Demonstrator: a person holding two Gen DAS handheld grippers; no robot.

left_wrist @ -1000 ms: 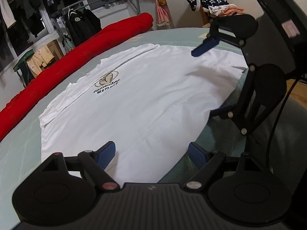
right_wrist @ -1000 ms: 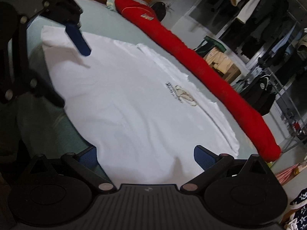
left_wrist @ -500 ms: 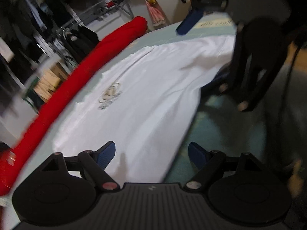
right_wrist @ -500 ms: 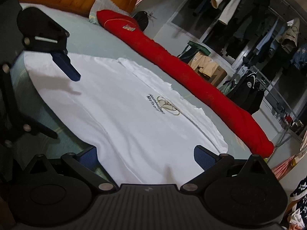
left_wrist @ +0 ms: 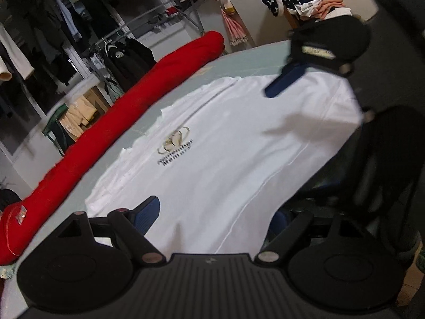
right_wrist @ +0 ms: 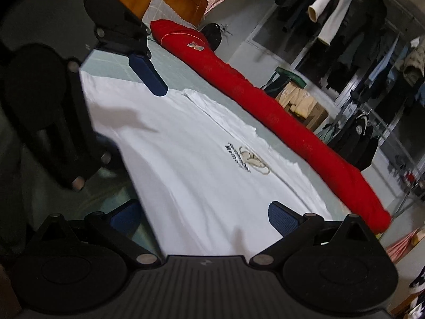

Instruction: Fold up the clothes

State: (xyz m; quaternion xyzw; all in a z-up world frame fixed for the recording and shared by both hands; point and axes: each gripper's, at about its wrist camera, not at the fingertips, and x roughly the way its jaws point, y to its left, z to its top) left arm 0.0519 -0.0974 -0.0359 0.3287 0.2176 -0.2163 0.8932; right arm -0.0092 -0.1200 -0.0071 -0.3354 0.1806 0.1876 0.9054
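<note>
Shirt (left_wrist: pixel 225 159) lies flat on bed (right_wrist: pixel 186 77), sleeves tucked (far edge), main folds pending; L tool (left_wrist: pixel 215 212) & R tool (right_wrist: pixel 204 218) gape, empty.

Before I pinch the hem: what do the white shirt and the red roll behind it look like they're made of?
White shirt: thin matte knit, probably cotton jersey; it lies limp with soft creases, a stitched seam and a printed logo. Red roll: thicker matte fabric, fleece-like or quilted, possibly a rolled blanket; it is plump and dull, without shine.

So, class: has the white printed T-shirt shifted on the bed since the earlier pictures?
No. The white printed T-shirt lies flat, equally close beside the long red bolster; only the cameras moved.
</note>
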